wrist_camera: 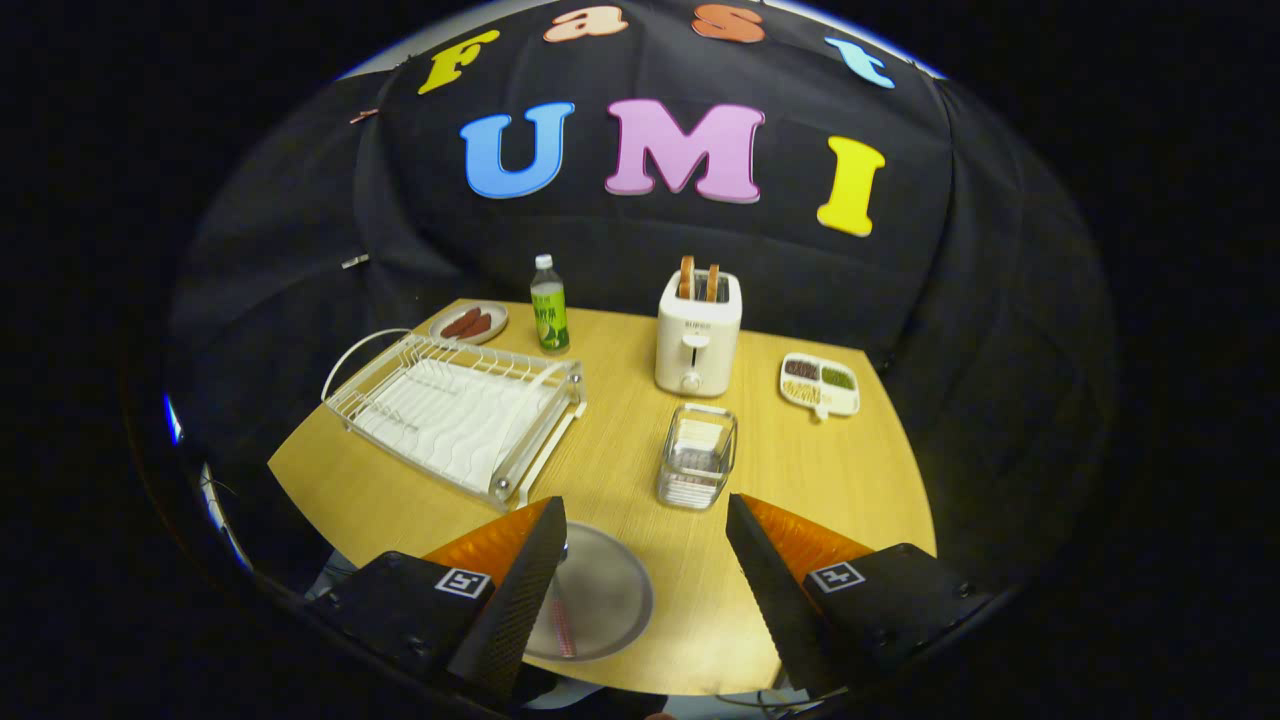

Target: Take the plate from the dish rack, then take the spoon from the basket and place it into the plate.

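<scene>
A round grey plate [605, 600] lies flat on the wooden table [850, 480], between my fingers and partly under the left fingertip [535, 560]. A slim spoon [563, 628] with a reddish handle rests in the plate, right beside that finger, which hides part of it. My gripper [645, 505] is open, hovering above the table with nothing between its fingers. Just ahead of the fingers stands the wire basket [697, 455]; I cannot tell what it holds. The white dish rack [455, 415] sits ahead to the left with no plate in it.
A white toaster [698, 335] with two slices stands beyond the basket. A green bottle [549, 305] and a small plate of sausages [469, 322] are behind the rack. A divided snack dish [820, 384] lies at the far right. The table's near edge runs below the plate.
</scene>
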